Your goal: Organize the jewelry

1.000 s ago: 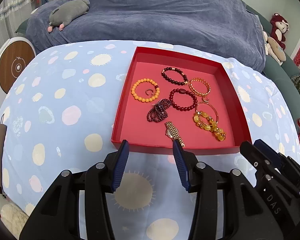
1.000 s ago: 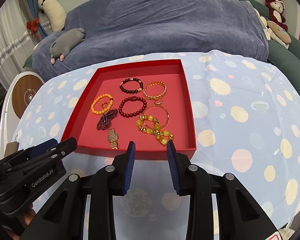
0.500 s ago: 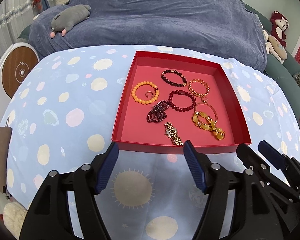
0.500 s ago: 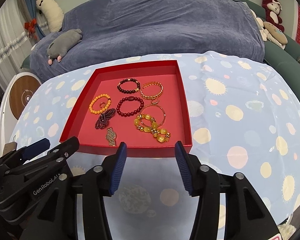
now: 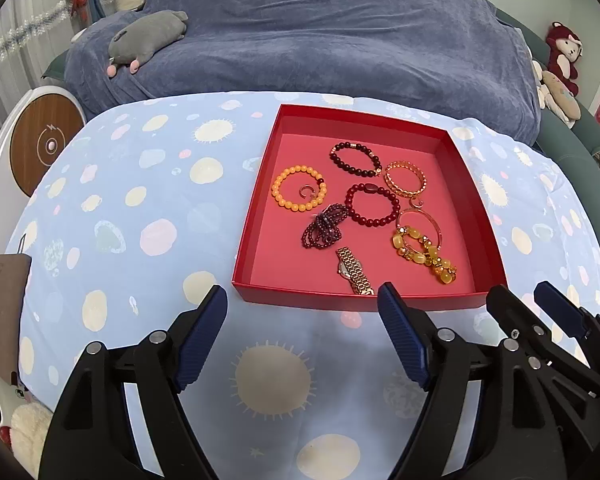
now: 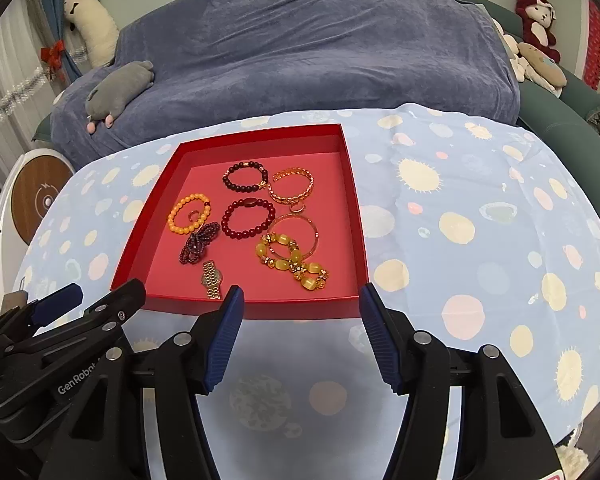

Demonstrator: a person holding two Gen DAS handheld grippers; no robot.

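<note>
Here both tongs, left [image 5: 302, 312] and right [image 6: 300, 310], gape wide, empty, before the red tray [image 5: 256, 208]; the watch [image 5: 352, 270] is partly hidden behind its near wall.

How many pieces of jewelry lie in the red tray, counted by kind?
Bead bracelets: 5
Gold bangles: 2
Small rings: 2
Watch: 1
Total: 10
</note>
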